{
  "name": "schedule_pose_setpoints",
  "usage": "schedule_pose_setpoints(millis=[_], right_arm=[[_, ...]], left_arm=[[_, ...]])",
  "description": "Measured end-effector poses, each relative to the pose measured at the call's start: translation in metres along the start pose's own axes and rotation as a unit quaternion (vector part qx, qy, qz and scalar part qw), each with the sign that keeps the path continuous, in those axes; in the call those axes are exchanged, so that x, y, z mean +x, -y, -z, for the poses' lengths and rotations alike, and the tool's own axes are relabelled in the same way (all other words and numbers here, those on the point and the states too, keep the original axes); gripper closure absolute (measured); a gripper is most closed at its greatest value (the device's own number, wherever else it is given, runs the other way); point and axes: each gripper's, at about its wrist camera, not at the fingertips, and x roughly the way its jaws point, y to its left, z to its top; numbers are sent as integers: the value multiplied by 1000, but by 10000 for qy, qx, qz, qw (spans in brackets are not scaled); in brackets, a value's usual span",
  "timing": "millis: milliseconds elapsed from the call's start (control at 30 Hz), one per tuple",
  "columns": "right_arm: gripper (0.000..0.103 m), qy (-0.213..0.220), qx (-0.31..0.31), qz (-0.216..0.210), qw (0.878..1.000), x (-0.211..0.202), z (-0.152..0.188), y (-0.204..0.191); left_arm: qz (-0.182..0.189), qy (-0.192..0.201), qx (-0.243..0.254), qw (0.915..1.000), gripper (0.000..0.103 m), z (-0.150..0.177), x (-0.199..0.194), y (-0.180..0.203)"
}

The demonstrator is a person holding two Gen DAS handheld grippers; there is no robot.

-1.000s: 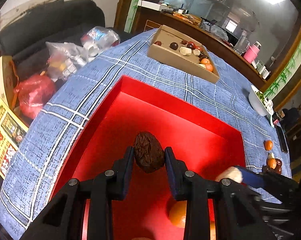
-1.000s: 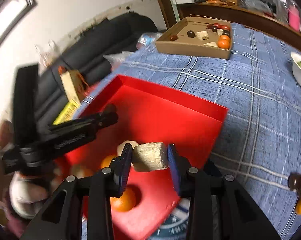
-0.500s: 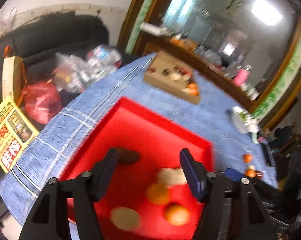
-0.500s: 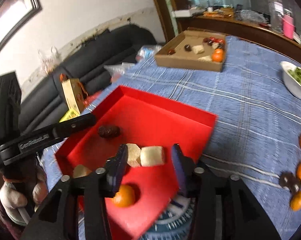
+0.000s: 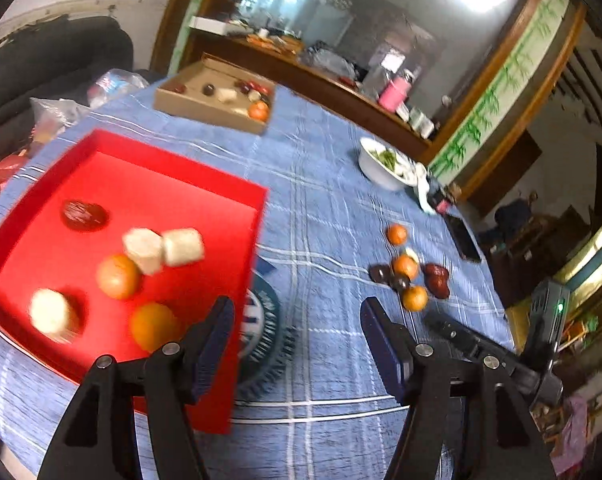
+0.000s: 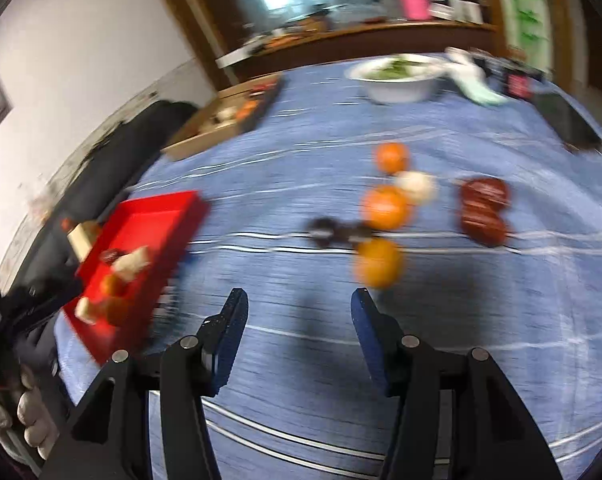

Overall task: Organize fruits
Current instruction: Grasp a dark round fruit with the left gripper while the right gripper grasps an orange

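Red tray (image 5: 221,196) count: 6 fruits.
Inside: 1 dark date (image 5: 84,214), 3 pale chunks, 2 oranges. Loose cluster (image 6: 397,208) on table (image 5: 329,184): 3 oranges visible. Left gripper (image 5: 297,320), right gripper (image 6: 297,304): jaws apart, empty, right's just widening.

Blue plaid-clothed table (image 5: 325,184) with red tray (image 5: 205,184), cardboard box (image 5: 205,114), bowl (image 5: 375,170), loose fruit (image 5: 407,266).

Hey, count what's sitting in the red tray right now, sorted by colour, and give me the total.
In the red tray, by the left wrist view:
Orange fruits: 2
Pale whitish chunks: 3
Dark brown wrinkled fruit: 1
Total: 6
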Motion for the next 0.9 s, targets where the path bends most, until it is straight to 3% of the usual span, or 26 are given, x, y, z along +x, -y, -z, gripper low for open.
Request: schedule_pose_setpoints(millis=[100,267,367,467,833,900], right_arm=[[51,-199,-183,232,9994,0,-4,22],[51,-233,-1008,732,9919,22,-19,20],[52,-290,-1055,648,9919,38,-26,22],[72,-345,-1086,524,9921,48,-25,20],[72,-72,-527,288,9982,31,-32,45],[72,-123,-306,169,9993,32,-34,52]], left_arm=[[-10,-106,82,9999,35,3,7,14],[-122,-134,218,9996,35,6,7,28],[-165,-174,247,9994,35,4,11,30],[-196,-222,271,9992,35,-1,20,33],[-28,-814,463,9956,35,-11,114,67],[9,-861,543,9948,40,-15,128,76]])
